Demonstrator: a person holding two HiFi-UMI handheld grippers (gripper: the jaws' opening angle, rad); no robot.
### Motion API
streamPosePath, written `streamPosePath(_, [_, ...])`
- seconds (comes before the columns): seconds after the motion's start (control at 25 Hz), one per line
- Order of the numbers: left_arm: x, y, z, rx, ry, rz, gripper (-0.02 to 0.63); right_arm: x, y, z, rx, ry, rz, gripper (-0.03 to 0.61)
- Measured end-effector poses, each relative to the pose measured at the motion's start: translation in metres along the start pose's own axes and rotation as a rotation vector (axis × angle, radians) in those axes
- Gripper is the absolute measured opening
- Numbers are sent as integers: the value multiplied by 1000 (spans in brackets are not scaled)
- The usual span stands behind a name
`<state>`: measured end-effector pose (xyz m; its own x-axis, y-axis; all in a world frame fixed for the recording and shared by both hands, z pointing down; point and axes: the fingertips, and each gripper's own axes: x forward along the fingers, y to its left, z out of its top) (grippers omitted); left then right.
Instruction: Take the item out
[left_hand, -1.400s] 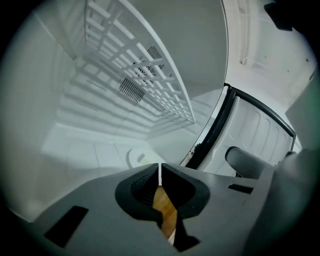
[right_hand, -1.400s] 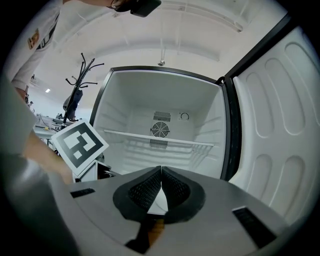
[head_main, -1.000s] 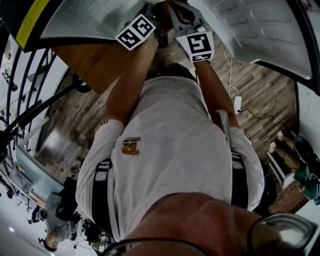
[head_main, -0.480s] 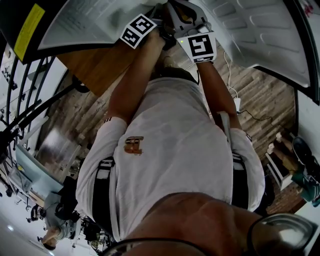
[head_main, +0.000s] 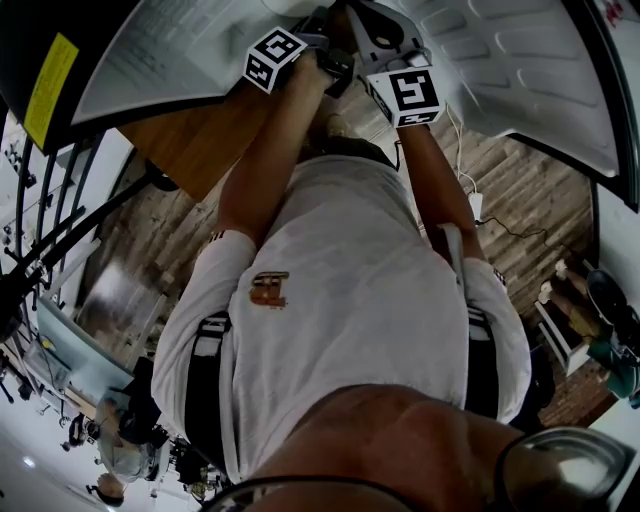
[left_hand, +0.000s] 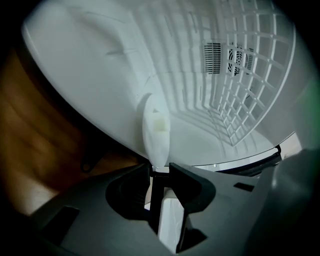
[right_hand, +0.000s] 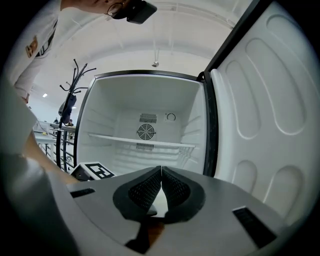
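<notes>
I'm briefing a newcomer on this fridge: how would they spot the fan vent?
Look into the open white compartment, beside its door. On the back wall, just above the shelf, sits the fan vent. It is the only round grille; the vents above and below it are rectangular slots.

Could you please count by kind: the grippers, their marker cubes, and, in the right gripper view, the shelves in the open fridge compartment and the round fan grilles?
Grippers: 2, left gripper and right gripper
Marker cubes: 2, left cube and right cube
Fridge shelves: 1, shelf
Round fan grilles: 1, fan grille
Total: 6
</notes>
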<state>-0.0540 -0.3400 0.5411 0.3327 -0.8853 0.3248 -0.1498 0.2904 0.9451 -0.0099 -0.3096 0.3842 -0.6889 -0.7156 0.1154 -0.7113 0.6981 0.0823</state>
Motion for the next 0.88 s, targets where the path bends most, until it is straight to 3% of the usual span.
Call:
streamPosePath(0.52, [13, 5, 12, -144, -12, -24, 115, -2, 5, -6, -11, 10, -4, 34])
streamPosePath(0.88, [23, 9, 12, -181, -16, 4, 91, -5, -2, -14, -8, 28, 1, 34])
